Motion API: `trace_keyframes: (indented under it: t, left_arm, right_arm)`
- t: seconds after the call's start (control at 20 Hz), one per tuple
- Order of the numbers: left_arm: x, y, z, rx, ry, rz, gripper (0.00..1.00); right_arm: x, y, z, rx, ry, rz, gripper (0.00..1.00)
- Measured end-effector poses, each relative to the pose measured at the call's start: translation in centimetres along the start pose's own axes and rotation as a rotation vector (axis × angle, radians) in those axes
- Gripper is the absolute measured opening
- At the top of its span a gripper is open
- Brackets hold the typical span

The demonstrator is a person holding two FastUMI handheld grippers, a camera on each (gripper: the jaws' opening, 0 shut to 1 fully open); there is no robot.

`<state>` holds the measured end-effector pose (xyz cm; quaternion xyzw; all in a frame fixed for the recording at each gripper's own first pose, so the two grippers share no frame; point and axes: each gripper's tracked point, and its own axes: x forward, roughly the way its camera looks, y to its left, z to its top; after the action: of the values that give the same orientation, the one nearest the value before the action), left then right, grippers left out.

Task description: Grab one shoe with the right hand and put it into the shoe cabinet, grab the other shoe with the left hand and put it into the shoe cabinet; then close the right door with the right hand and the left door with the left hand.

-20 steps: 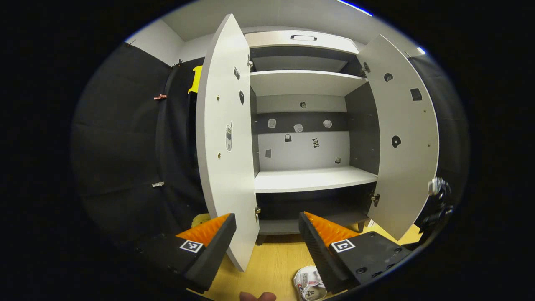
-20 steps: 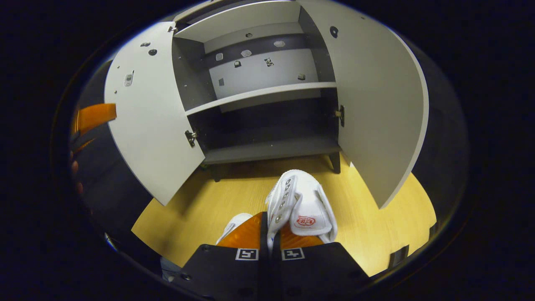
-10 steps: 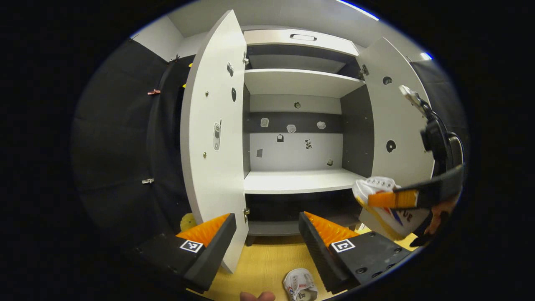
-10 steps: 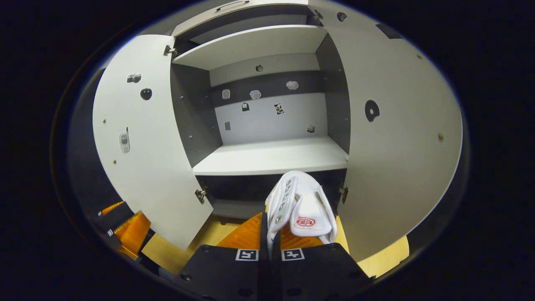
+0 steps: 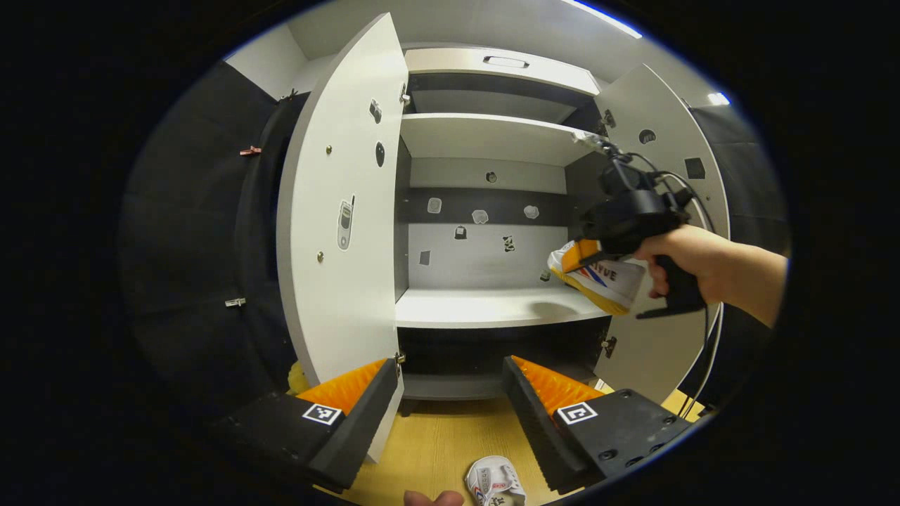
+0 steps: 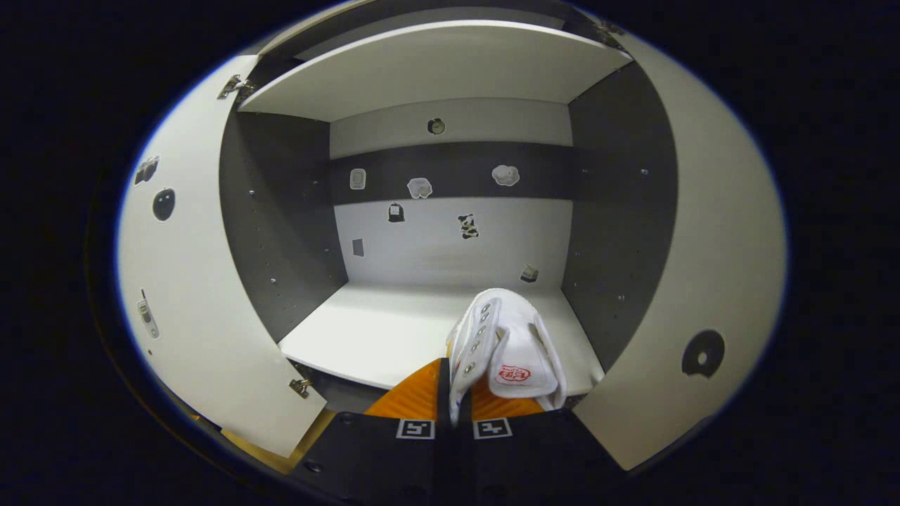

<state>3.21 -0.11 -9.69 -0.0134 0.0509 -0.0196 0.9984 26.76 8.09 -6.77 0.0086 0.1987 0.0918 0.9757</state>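
White two-door shoe cabinet (image 5: 485, 70): both doors swung wide, front opening unblocked. Its white middle shelf (image 6: 380, 337) is bare w/ tall headroom. Right gripper (image 6: 453, 393), clamped on white sneaker (image 6: 508, 344), fills the cabinet's right front corner. Second white sneaker (image 5: 496, 483) lies on floor before the cabinet.

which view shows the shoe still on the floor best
The left gripper view: the second shoe lies on the wooden floor between the open left gripper fingers. The right gripper view looks into the cabinet instead.
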Motion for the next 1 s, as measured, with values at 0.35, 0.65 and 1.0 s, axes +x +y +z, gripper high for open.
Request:
trace_keyframes:
  t: [0.35, 0.65, 1.0]
  left_arm:
    - [0.7, 0.7, -0.6, -0.007, 0.011, 0.006, 0.95]
    - [1.2, 1.2, -1.6, -0.031, 0.036, 0.011, 0.95]
    - [1.5, 1.7, -2.1, -0.039, 0.048, 0.020, 0.95]
  right_arm:
    - [10.3, -1.4, -0.3, -0.137, 0.098, -0.044, 0.05]
    - [16.2, -3.1, -1.4, -0.251, 0.177, -0.104, 0.05]
    - [18.4, -3.6, -2.3, -0.265, 0.210, -0.149, 0.06]
